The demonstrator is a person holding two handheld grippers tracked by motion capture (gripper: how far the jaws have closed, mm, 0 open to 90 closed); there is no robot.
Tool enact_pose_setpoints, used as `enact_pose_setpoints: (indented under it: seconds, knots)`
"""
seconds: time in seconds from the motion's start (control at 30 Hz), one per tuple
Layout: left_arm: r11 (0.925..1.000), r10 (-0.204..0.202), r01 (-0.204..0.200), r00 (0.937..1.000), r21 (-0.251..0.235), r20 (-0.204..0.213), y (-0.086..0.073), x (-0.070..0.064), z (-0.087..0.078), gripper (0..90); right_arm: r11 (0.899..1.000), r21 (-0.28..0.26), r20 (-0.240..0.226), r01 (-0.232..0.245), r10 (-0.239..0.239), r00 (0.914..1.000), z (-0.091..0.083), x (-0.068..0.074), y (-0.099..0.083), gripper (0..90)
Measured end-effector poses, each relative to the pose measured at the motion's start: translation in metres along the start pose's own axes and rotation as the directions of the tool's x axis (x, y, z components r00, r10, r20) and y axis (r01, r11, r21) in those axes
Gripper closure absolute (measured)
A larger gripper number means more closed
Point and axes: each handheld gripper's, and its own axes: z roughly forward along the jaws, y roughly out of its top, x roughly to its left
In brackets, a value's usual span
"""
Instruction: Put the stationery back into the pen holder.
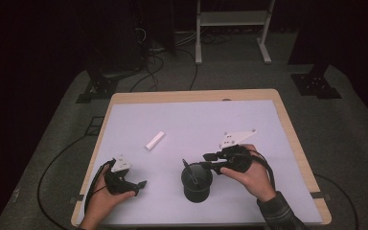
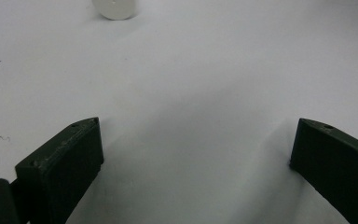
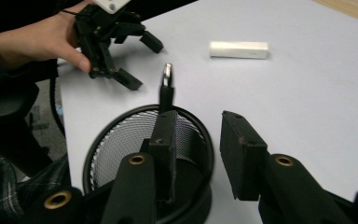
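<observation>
- Dark room surrounds a wooden table covered with a pale sheet; grey carpet, black cables and the legs of a white metal frame are seen behind it.
- On the near part of the table stands a black mesh cup, upright, between the two hands.
- One black pen stands inside the cup and leans on its rim; in the right gripper view its silver tip rises above the far rim.
- At the right side of the cup, the right gripper is held by the person's right hand, and its jaws point to the left, over the cup's rim.
- Its jaws are spread apart with nothing between them; in the right gripper view the left jaw is over the opening of the cup and the other jaw is outside the rim.
- On the near left part of the table, the left gripper is held by the left hand, near the cup but apart from it.
- Its jaws are wide apart and empty, low over the bare sheet, as the left gripper view shows.
- A white rectangular bar lies flat on the sheet, farther from the person than both grippers and well apart from the cup; its end shows at the top of the left gripper view.
</observation>
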Motion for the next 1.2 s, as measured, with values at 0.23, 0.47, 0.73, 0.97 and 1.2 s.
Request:
enact_pose_setpoints:
  seconds: [0.23, 0.47, 0.73, 0.97, 1.2]
  knots:
    - [1.0, 0.0, 0.0, 1.0, 0.0, 0.0, 0.0, 0.0, 0.0, 1.6, 1.0, -0.001, 0.044, -0.029, 0.029, 0.9986, -0.011, -0.01, -0.008, 63.7]
    - [1.0, -0.002, 0.002, 1.0, -0.001, 0.001, 0.0, 0.0, 0.0, 1.6, 0.998, -0.002, 0.095, -0.059, 0.059, 0.9937, -0.02, -0.023, -0.014, 62.0]
    - [1.0, -0.006, 0.006, 1.0, -0.005, 0.001, 0.0, 0.0, 0.0, 1.6, 0.996, 0.004, 0.151, -0.094, 0.092, 0.9842, -0.023, -0.036, -0.019, 61.0]
    - [1.0, -0.006, 0.006, 1.0, -0.005, 0.001, 0.0, 0.0, 0.0, 1.6, 0.994, 0.025, 0.177, -0.109, 0.103, 0.9787, -0.021, -0.043, -0.021, 59.8]
    - [1.0, 0.0, 0.0, 1.0, -0.003, 0.0, 0.0, 0.0, 0.0, 1.6, 0.987, 0.06, 0.241, -0.149, 0.13, 0.9618, -0.016, -0.053, -0.021, 58.9]
